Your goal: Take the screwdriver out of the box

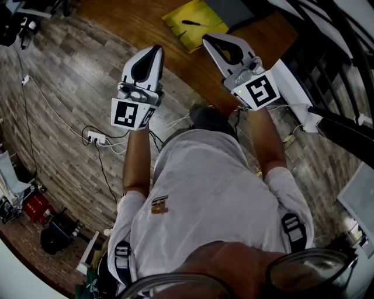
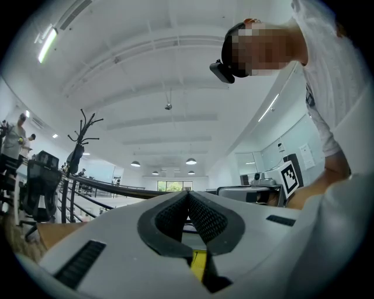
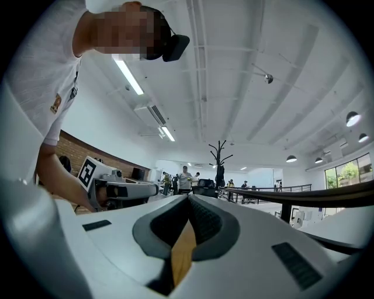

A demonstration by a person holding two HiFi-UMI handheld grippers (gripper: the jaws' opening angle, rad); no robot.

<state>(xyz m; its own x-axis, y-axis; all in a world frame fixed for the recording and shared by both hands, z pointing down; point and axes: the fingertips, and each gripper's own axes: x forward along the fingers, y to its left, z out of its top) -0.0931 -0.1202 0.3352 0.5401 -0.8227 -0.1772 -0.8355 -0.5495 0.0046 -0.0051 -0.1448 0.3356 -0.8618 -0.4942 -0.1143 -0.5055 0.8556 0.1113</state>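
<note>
Shirt (image 1: 204,198) and forearms lowest; left hand-held gripper (image 1: 155,51) and right hand-held gripper (image 1: 207,40) pinched shut, empty. Probable screwdriver (image 1: 191,23) lies in the yellow box (image 1: 181,36) near the desk (image 1: 117,11) edge. Reaching hasn't started; next, open jaws and descend.

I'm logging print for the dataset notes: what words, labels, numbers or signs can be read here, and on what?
No legible text in any view.
Left tool, marker cube: black-and-white square pattern, no letters.
Right tool, marker cube: the same kind of pattern, no letters.
Shirt logo: too small to read.
Wall sheet: too blurred to read.
</note>
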